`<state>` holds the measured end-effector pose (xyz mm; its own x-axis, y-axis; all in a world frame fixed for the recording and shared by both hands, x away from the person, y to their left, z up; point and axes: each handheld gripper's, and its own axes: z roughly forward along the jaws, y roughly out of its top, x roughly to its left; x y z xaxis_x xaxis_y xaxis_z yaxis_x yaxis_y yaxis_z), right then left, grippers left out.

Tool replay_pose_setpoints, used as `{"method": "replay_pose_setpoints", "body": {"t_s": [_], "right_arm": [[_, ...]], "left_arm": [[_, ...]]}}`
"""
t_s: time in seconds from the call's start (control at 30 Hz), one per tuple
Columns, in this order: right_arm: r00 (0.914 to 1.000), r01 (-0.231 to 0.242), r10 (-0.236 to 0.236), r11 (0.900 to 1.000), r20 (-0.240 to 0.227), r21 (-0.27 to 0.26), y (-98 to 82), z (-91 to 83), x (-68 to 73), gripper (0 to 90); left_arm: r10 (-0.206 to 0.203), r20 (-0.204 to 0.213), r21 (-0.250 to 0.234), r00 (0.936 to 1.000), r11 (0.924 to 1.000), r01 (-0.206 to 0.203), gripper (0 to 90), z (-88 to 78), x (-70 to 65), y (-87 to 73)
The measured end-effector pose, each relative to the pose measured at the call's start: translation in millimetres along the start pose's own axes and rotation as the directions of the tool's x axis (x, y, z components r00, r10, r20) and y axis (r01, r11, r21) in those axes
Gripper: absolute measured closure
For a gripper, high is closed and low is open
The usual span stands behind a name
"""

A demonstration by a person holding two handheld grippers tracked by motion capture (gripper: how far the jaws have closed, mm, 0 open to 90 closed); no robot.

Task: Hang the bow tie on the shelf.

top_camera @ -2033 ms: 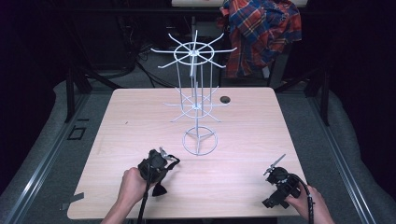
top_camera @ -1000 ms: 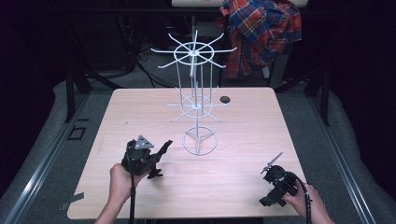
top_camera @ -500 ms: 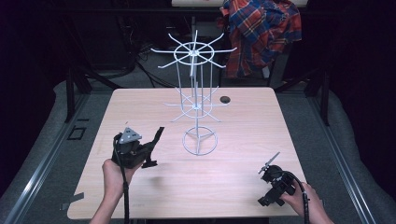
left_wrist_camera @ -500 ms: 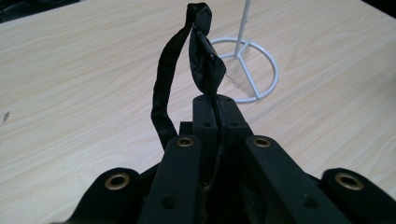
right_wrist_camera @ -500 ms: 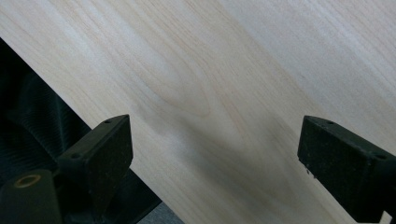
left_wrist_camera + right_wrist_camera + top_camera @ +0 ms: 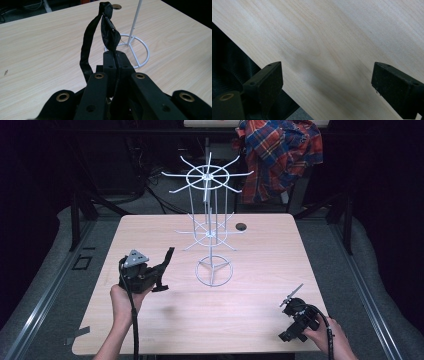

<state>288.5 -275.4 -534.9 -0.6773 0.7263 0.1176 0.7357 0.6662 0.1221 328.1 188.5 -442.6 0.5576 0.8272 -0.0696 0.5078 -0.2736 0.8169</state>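
Note:
A white wire display rack (image 6: 207, 227) stands at the table's middle on a ring base (image 6: 214, 271), with hook arms fanning out at two levels. My left gripper (image 6: 161, 276) is held just left of that base, shut on a black strap (image 6: 168, 257) that curls upward from the jaws. In the left gripper view the strap (image 6: 109, 37) loops up from the closed gripper (image 6: 116, 65), with the rack's ring base (image 6: 140, 53) behind it. My right gripper (image 6: 291, 326) sits near the table's front right corner, open. The right gripper (image 6: 332, 82) has bare wood between its fingers.
A plaid shirt (image 6: 280, 155) hangs behind the table at the back right. A small dark round hole (image 6: 241, 226) sits in the tabletop right of the rack. The table edge (image 6: 274, 75) runs close under the right gripper, with dark floor beyond.
My left gripper has risen and moved left and away from the person, carrying the black strap. The right gripper has stayed nearly still.

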Motion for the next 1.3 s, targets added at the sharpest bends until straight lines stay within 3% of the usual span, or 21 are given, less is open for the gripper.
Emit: {"method": "replay_pose_setpoints", "body": {"t_s": [0.2, 0.23, 0.5, 0.77, 1.13, 1.3], "right_arm": [[0.9999, -0.014, 0.014, 1.000, 0.006, -0.015, -2.4, 1.0, 1.9, 9.8], [1.0000, 0.000, 0.000, 1.000, 0.009, 0.011, -2.0, -1.0, 0.5, 9.8], [0.9998, -0.018, 0.018, 1.000, 0.005, -0.010, -5.0, 0.3, 1.6, 9.8], [0.9999, -0.012, 0.012, 1.000, 0.007, 0.009, -5.3, -1.0, 0.5, 9.8], [0.9998, -0.015, 0.015, 1.000, 0.012, 0.007, -7.0, -0.3, -0.5, 9.8], [0.9998, -0.020, 0.020, 1.000, 0.009, 0.006, -8.7, -0.1, -0.8, 9.8]], "left_arm": [[-0.002, -0.008, -0.019, 1.0000, 0.9998, 0.002, 87.8, -0.9, 0.9, 2.5], [-0.003, -0.012, -0.025, 0.9999, 0.9997, 0.003, 87.9, -1.0, 1.7, 3.7], [-0.008, -0.029, -0.044, 0.9995, 0.9990, 0.007, 87.8, 3.5, 3.4, 11.3], [-0.027, -0.041, -0.064, 0.9988, 0.9977, 0.024, 87.8, 9.2, 8.9, 17.1], [-0.074, -0.031, -0.096, 0.9968, 0.9929, 0.070, 87.8, 15.7, 17.5, 25.1], [-0.071, -0.022, -0.100, 0.9972, 0.9926, 0.069, 87.8, 19.2, 17.2, 28.8]]}}
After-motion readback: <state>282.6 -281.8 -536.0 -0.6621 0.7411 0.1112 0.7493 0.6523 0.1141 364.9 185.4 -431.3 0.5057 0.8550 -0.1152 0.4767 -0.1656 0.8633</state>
